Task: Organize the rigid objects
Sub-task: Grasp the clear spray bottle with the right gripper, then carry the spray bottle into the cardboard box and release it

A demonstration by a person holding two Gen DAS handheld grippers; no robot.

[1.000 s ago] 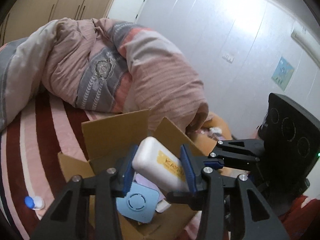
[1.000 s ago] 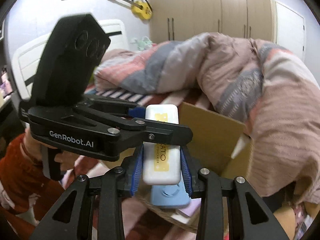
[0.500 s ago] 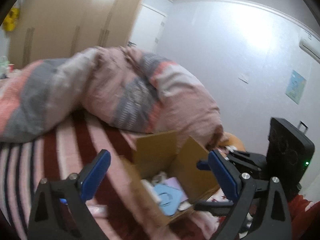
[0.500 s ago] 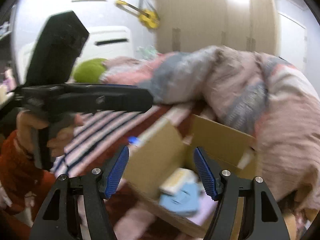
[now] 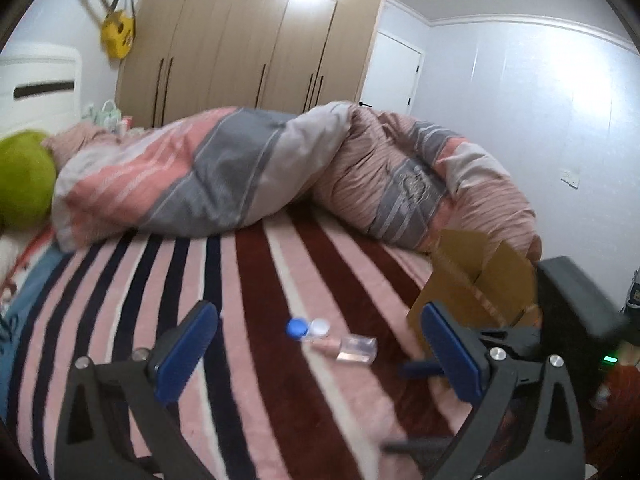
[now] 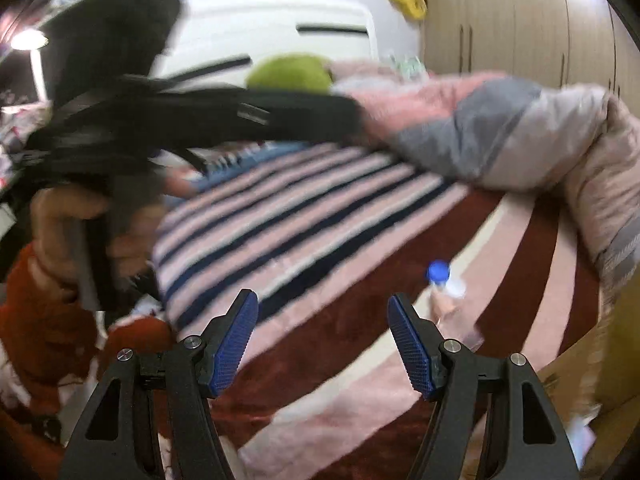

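My left gripper point(image 5: 320, 346) hovers over the striped bed with its jaws wide and still opening, gripping nothing. Just ahead of it on the blanket lie a blue-and-white lens case point(image 5: 307, 327) and a small clear bottle point(image 5: 354, 349). An open cardboard box point(image 5: 482, 284) stands to the right, near the duvet. In the right wrist view, my right gripper point(image 6: 324, 344) is open and empty. The lens case point(image 6: 440, 272) and the blurred bottle point(image 6: 450, 308) lie beyond its right finger. A corner of the box point(image 6: 600, 376) shows at the lower right.
A bunched pink-and-grey duvet point(image 5: 248, 176) lies across the far side of the bed, with a green cushion point(image 5: 22, 176) at the left. A hand point(image 6: 68, 220) in a red sleeve holds the left gripper's black body point(image 6: 168, 120). Wardrobes point(image 5: 256, 44) line the far wall.
Both grippers let go of the white case they held over the box, and it now lies inside. Both opened and swung left, away from the box, to the striped blanket.
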